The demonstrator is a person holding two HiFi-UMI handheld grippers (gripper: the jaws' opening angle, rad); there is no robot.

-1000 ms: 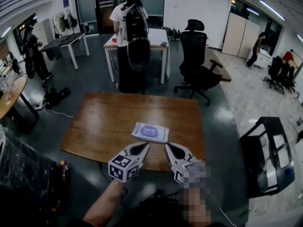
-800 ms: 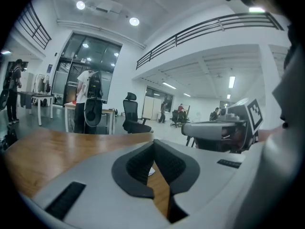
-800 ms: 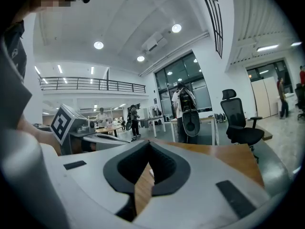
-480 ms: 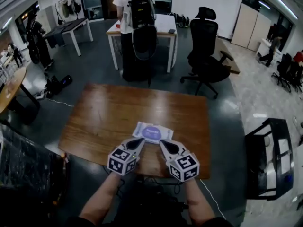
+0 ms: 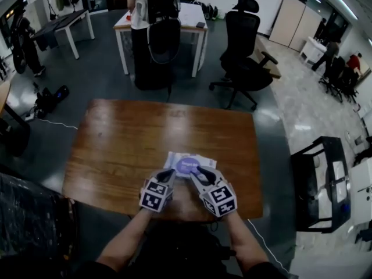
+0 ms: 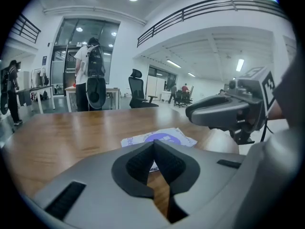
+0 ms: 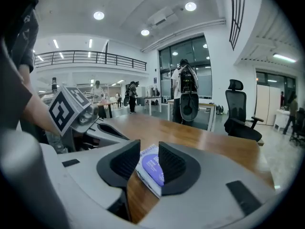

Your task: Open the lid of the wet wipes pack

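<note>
The white wet wipes pack (image 5: 187,165) with a purple oval lid (image 5: 188,167) lies flat near the front edge of the brown wooden table (image 5: 116,138). My left gripper (image 5: 170,172) is at the pack's near left edge with its jaws shut and nothing between them; in the left gripper view (image 6: 153,144) the pack (image 6: 162,137) lies just beyond the tips. My right gripper (image 5: 200,173) hangs over the pack's near right edge and its jaws are opening. In the right gripper view (image 7: 149,152) the pack (image 7: 151,168) shows through the gap, untouched by the pads.
A black office chair (image 5: 241,51) stands beyond the table's far right corner. A person with a backpack stands at a white desk (image 5: 192,19) further back. A black rack (image 5: 319,179) is to the table's right. Cables lie on the floor at left.
Both grippers have come down and forward to the pack's near edge. The right gripper's jaws, shut before, now stand apart.
</note>
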